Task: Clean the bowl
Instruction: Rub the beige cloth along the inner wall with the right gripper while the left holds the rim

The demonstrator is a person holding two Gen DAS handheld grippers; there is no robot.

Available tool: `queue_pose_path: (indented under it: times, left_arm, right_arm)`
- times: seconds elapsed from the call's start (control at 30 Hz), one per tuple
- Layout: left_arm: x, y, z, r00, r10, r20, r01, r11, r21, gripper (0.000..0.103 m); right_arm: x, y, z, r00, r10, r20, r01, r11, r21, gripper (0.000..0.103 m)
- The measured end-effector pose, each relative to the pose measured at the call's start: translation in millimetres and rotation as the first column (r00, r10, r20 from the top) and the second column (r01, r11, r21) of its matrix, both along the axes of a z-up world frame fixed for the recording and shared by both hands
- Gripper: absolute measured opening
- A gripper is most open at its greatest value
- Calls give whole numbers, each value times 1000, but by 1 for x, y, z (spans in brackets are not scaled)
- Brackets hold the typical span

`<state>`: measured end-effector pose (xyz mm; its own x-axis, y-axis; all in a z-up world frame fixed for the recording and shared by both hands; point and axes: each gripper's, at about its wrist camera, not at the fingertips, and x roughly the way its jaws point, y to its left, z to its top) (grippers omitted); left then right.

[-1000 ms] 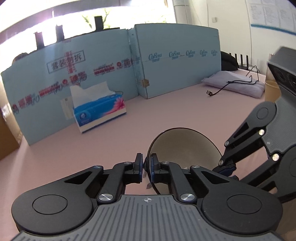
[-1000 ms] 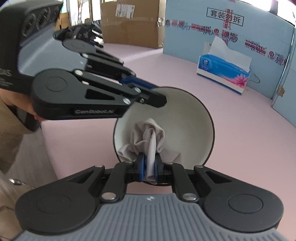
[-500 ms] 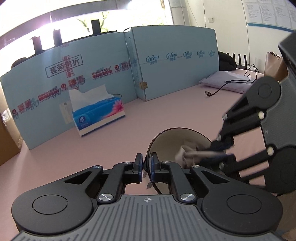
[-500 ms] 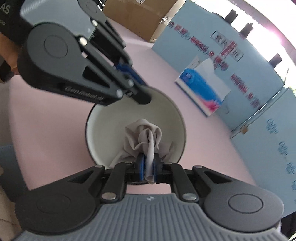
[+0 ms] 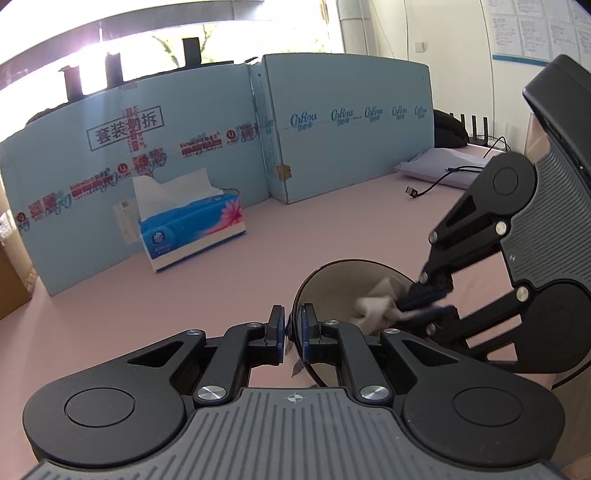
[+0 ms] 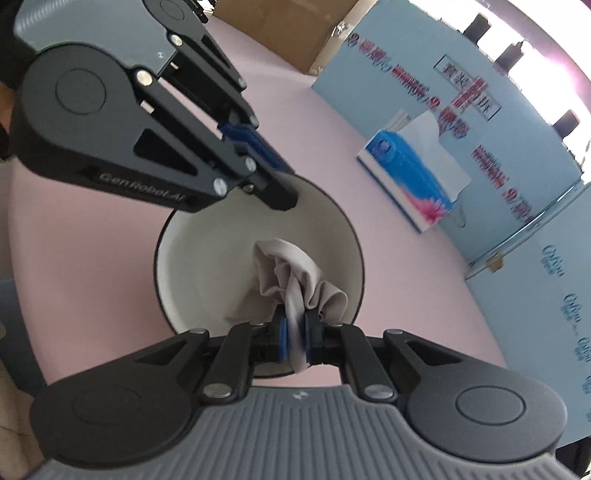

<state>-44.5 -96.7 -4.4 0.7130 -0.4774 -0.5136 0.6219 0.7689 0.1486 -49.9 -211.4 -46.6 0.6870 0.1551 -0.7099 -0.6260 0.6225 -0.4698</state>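
A bowl [image 6: 207,258], white inside and dark outside, is tilted on its side above the pink table. My left gripper [image 5: 293,332] is shut on the bowl's rim; in the right wrist view that left gripper [image 6: 275,188] pinches the rim's far edge. My right gripper [image 6: 295,332] is shut on a bunched grey cloth [image 6: 291,273], which presses against the lower right of the bowl's inner wall. The left wrist view shows the bowl [image 5: 332,284] with the cloth [image 5: 373,306] inside and the right gripper [image 5: 417,306] reaching in from the right.
A blue tissue box [image 5: 192,229] stands on the pink table [image 5: 332,229] before light-blue cardboard panels [image 5: 351,129]. A folded pale bundle [image 5: 439,166] with a black cable lies far right. A brown carton [image 6: 295,26] sits at the table's far side.
My right gripper has rolled and carried the cloth around inside the bowl, toward the lower right wall. The left gripper has kept still on the rim.
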Motion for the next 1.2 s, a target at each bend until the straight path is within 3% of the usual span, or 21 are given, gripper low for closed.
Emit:
queue_pose_path:
  times: [0.33, 0.63, 0.8, 0.93, 1.2]
  left_arm:
    - [1, 2, 0, 1000, -4, -8, 4, 1000, -21, 12]
    - [2, 5, -1, 1000, -5, -21, 4, 999, -38, 11]
    - [7, 8, -7, 999, 13, -38, -14, 999, -37, 11]
    - [9, 14, -11, 998, 23, -54, -26, 998, -54, 12]
    - [10, 24, -17, 996, 31, -83, -38, 996, -85, 15]
  right_arm:
    - [6, -8, 3, 992, -12, -126, 27, 993, 118, 13]
    - [9, -11, 7, 959, 45, -280, 51, 944, 325, 12]
    - [15, -10, 8, 960, 31, -278, 56, 953, 299, 12]
    - [17, -6, 11, 973, -7, -229, 64, 968, 242, 11]
    - [27, 1, 10, 985, -44, -165, 79, 973, 216, 8]
